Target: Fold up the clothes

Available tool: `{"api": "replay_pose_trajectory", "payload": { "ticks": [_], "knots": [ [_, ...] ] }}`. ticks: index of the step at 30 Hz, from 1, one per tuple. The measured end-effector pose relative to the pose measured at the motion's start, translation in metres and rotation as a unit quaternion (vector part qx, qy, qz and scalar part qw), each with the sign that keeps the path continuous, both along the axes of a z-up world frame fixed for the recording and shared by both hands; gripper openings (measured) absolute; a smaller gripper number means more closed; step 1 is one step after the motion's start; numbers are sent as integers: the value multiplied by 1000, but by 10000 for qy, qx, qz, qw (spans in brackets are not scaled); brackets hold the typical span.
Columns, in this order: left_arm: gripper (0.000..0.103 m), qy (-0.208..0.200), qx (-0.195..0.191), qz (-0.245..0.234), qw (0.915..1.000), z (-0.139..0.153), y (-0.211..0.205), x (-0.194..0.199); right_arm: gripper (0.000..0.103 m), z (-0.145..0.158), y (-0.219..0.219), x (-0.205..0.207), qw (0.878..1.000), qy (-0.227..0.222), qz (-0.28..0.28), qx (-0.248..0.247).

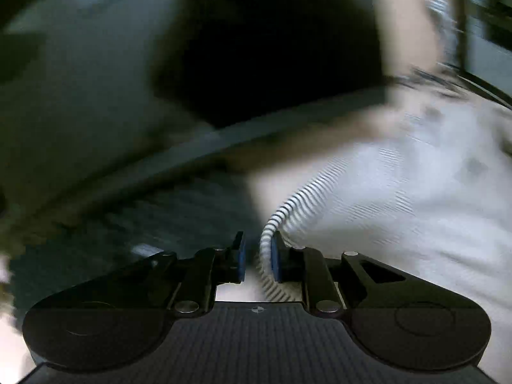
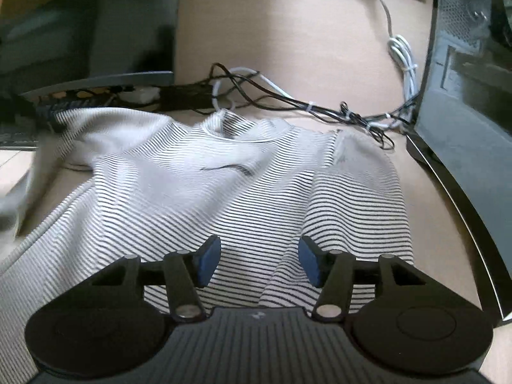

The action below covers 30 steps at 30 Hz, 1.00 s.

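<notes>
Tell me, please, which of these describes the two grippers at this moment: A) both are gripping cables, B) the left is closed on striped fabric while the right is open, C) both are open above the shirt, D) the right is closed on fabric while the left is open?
B: the left gripper pinches an edge of the striped shirt, while the right gripper is spread open above it.

Striped white shirt rumpled, spread on tan surface.
</notes>
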<state>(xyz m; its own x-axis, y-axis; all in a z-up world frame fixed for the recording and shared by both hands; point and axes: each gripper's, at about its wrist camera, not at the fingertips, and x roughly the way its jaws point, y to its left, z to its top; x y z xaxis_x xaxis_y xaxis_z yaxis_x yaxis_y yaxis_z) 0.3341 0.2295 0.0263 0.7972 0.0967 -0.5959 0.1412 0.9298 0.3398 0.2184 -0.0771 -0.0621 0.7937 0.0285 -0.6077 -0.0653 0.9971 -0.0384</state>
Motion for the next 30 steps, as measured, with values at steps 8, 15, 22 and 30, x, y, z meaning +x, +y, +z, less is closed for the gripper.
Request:
{"api": "replay_pose_trajectory", "payload": {
  "ticks": [8,15,22,30],
  "knots": [
    [95,-124,-1591,344,9866,40,63,1,54,53,-48,-47,9916,-149,-1253,283],
    [99,374,-2941,-941,9504,22,5,-42,45,57,-91,-134,9371,634,-2580,2264],
    [103,1255,-3310,-1620,9211,-7,-61,-84,42,14,-78,-167,8402,1026,-3093,4334],
    [103,1566,-3154,-1874,9170,-16,-107,-114,4,29,-93,-110,8910,271,-2817,3551]
  ]
}}
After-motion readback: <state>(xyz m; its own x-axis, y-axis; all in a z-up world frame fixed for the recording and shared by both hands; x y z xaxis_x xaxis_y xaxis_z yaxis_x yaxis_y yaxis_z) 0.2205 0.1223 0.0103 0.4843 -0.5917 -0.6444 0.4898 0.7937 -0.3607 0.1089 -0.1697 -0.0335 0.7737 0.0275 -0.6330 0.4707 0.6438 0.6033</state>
